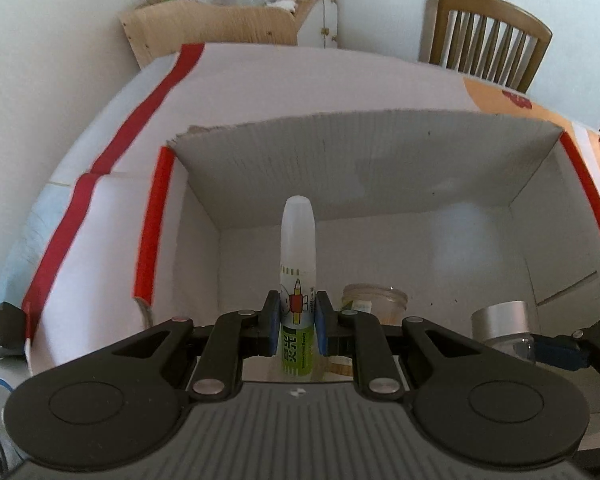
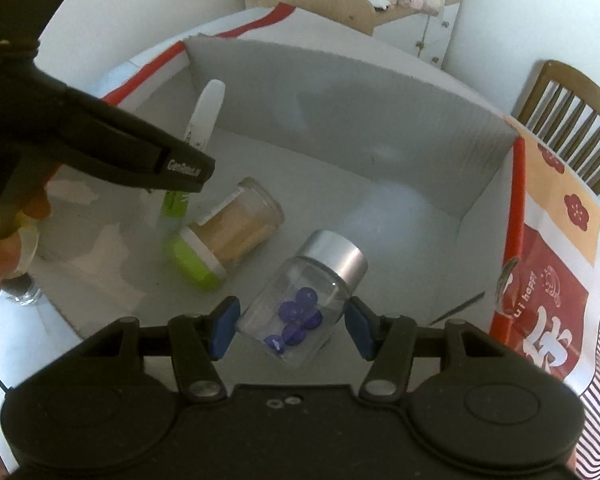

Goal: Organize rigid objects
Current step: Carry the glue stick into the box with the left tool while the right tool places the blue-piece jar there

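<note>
The left gripper (image 1: 298, 326) pinched a glue bottle (image 1: 297, 280) over the cardboard box (image 1: 380, 152). The right gripper (image 2: 292, 326) stood spread around a clear jar (image 2: 308, 304) lying on the box floor, its silver cap toward 1 o'clock; a green-lidded jar (image 2: 228, 232) lay at the clear jar's 10 o'clock.

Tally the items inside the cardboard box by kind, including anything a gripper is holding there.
Glue bottle, held upright by the left gripper: 1
Glass jar with green lid, lying on its side: 1
Clear jar with silver cap and purple beads, between the open right gripper fingers: 1
Total: 3
</note>
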Action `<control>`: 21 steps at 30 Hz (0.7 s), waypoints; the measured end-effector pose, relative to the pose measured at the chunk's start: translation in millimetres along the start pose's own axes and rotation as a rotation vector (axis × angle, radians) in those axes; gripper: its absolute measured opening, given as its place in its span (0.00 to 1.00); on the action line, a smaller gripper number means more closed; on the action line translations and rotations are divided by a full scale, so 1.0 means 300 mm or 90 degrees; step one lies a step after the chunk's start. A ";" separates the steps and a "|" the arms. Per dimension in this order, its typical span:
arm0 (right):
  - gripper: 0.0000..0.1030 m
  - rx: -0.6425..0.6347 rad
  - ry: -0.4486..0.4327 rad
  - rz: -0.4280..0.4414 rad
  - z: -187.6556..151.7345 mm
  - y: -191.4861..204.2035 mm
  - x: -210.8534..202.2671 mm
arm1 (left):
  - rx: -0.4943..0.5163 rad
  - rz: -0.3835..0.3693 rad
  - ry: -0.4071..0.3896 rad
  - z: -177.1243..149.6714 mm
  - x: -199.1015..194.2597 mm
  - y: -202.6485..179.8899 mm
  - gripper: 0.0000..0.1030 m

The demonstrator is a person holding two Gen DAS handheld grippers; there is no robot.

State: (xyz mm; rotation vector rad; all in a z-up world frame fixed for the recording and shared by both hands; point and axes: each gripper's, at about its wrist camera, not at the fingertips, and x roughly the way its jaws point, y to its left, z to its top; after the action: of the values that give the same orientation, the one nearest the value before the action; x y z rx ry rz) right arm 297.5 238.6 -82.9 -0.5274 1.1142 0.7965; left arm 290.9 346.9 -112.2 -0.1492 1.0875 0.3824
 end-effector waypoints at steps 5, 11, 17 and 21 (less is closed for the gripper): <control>0.55 0.009 0.019 -0.001 0.011 -0.001 0.038 | 0.003 -0.015 0.033 0.012 0.063 0.002 0.17; 0.55 0.023 0.038 -0.002 0.023 -0.004 0.059 | -0.005 -0.039 0.074 0.012 0.122 0.014 0.17; 0.56 0.044 0.049 -0.004 0.051 -0.030 0.078 | -0.026 -0.070 0.102 0.017 0.157 0.035 0.17; 0.61 0.044 0.050 -0.013 0.062 -0.027 0.076 | -0.024 -0.073 0.100 0.016 0.155 0.028 0.17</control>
State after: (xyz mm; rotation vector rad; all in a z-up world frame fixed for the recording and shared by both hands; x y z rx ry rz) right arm 319.7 254.0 -97.4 -0.5149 1.2024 0.7226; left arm 310.7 366.9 -150.7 -0.2774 1.2204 0.2911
